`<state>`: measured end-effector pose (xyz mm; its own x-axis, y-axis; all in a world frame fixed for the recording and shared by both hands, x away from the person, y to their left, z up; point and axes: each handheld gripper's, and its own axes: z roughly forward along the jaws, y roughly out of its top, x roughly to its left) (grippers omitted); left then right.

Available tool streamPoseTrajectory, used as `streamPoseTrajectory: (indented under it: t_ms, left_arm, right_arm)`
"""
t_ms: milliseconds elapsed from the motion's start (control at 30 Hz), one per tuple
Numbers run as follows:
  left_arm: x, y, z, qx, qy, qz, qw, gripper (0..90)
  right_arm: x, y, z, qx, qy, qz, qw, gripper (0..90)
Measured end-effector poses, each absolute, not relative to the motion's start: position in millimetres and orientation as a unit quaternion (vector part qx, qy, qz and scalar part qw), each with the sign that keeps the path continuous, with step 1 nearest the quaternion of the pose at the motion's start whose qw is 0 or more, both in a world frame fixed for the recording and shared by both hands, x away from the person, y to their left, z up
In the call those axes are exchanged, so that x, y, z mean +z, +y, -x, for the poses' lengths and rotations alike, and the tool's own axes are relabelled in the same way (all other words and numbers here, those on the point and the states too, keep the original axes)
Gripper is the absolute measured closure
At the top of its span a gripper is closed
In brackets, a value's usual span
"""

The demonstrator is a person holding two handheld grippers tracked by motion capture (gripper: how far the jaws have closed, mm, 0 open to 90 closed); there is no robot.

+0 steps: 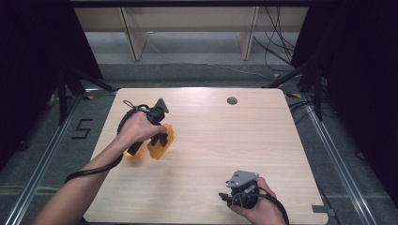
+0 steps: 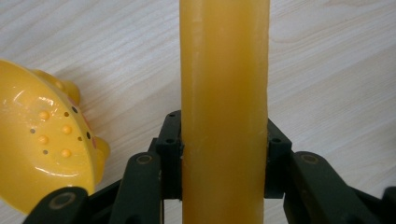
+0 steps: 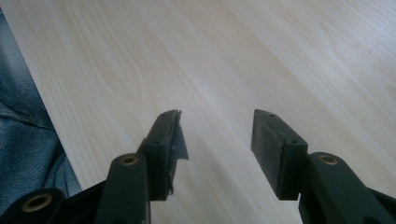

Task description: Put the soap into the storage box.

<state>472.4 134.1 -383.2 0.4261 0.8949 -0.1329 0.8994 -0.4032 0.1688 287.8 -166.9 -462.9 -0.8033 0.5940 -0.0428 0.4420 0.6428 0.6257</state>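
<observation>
Left gripper view: gripper (image 2: pixel 224 154) clamped on yellow block (image 2: pixel 224 93).

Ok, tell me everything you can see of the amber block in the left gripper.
The amber block is a smooth, waxy-looking, translucent orange-yellow slab with rounded edges. It stands between the left gripper jaws, clamped on both flat sides. In the high view it sits over the wooden table, left of centre, beside a glossy yellow dotted piece.

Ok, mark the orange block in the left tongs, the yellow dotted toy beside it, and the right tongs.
orange block (image 2: pixel 225 102): left gripper view, middle of its front face.
yellow dotted toy (image 2: pixel 42 144): left gripper view, its glossy dotted surface.
right tongs (image 3: pixel 215 126): right gripper view, midway between the open tips.
</observation>
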Motion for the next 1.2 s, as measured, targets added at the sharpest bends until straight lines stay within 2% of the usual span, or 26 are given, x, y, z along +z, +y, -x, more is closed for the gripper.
streamPoseTrajectory:
  t_ms: [1200]
  left_arm:
    - [-374.2, 154.2, -482.5, -0.006, 0.559, -0.822, 0.103, 60.5]
  right_arm:
    - [-463.0, -166.8, -286.9, 0.317, 0.892, -0.296, 0.126, 52.2]
